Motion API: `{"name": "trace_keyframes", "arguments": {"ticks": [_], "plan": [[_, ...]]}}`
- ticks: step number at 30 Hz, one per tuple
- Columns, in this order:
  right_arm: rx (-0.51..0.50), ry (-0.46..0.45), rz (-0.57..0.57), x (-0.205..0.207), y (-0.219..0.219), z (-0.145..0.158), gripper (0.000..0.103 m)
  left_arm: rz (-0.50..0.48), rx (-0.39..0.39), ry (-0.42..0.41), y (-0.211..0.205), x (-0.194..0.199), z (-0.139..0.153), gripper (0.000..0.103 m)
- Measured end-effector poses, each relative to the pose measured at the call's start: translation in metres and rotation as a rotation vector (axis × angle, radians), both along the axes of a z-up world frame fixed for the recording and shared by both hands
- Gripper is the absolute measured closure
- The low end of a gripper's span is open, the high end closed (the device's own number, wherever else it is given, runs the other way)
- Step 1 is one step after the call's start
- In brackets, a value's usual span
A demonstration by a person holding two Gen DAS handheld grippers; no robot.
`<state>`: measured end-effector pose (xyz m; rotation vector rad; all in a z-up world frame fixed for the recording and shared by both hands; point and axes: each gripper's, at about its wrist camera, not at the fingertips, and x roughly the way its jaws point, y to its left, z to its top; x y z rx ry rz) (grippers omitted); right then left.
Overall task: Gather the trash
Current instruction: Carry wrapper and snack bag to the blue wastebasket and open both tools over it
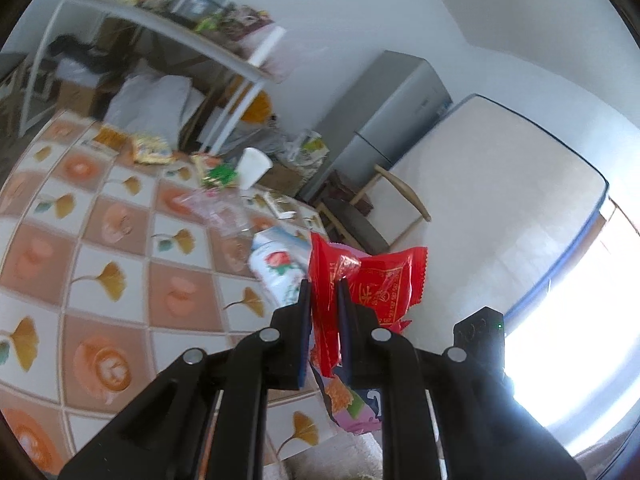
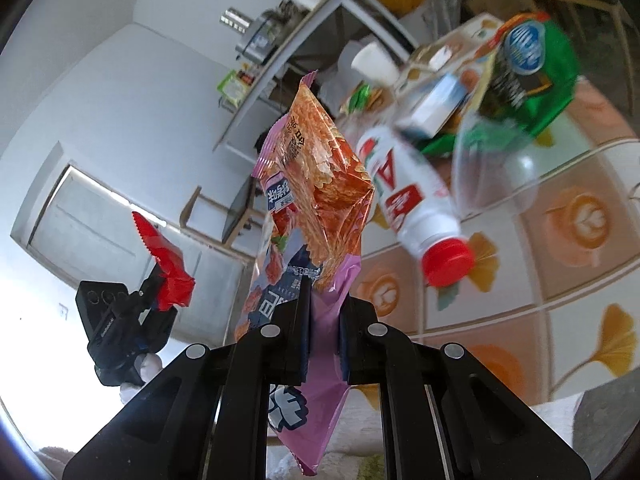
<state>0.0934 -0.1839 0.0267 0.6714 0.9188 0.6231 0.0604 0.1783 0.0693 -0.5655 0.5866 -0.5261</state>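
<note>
Currently: both grippers loaded, clear of the bench.
Left gripper [image 1: 324, 284] clamped on one red wrapper [image 1: 372, 280]; right gripper [image 2: 324, 292] clamped on one pink snack bag [image 2: 316, 184]. Keep both squeezed until over the bin. Left on bench [image 1: 120, 240]: one bottle [image 2: 416, 196], one cup [image 1: 252, 166], several wrappers.

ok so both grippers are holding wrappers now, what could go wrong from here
1. The left gripper pinches the crinkly red foil wrapper near one edge, so it might slip out in transit.
2. The right gripper holds the tall pink and orange snack bag low down; its floppy top could brush the white plastic bottle with the red cap lying on the tiled tablecloth and set it rolling.
</note>
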Motion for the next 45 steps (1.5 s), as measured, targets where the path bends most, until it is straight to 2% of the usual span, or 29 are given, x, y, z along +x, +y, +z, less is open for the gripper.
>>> {"name": "trace_keyframes", "arguments": {"ticks": [7,15,22,27,30,36,41,45], "plan": [[0.041,-0.031,-0.123,-0.024,-0.052,0.004,0.093,-0.109,0.053,-0.039,-0.051,0.015,0.02,0.091],[0.084,-0.039,-0.303,-0.055,-0.133,0.003,0.093,-0.269,0.097,-0.068,-0.138,0.031,0.033,0.091],[0.076,-0.033,-0.563,-0.099,-0.22,-0.003,0.093,-0.411,0.185,-0.064,-0.235,0.052,0.033,0.091],[-0.033,0.011,-0.775,-0.125,-0.273,-0.02,0.093,-0.501,0.301,-0.021,-0.314,0.073,0.023,0.091],[-0.099,0.038,-0.848,-0.129,-0.294,-0.031,0.093,-0.559,0.355,0.038,-0.363,0.094,0.007,0.091],[-0.177,0.094,-0.937,-0.122,-0.33,-0.064,0.093,-0.64,0.437,0.233,-0.463,0.147,-0.044,0.091],[-0.303,0.141,-0.942,-0.079,-0.349,-0.102,0.093,-0.656,0.587,0.326,-0.54,0.189,-0.097,0.091],[-0.392,0.18,-0.914,-0.039,-0.365,-0.138,0.093,-0.628,0.696,0.423,-0.587,0.226,-0.151,0.09]]}}
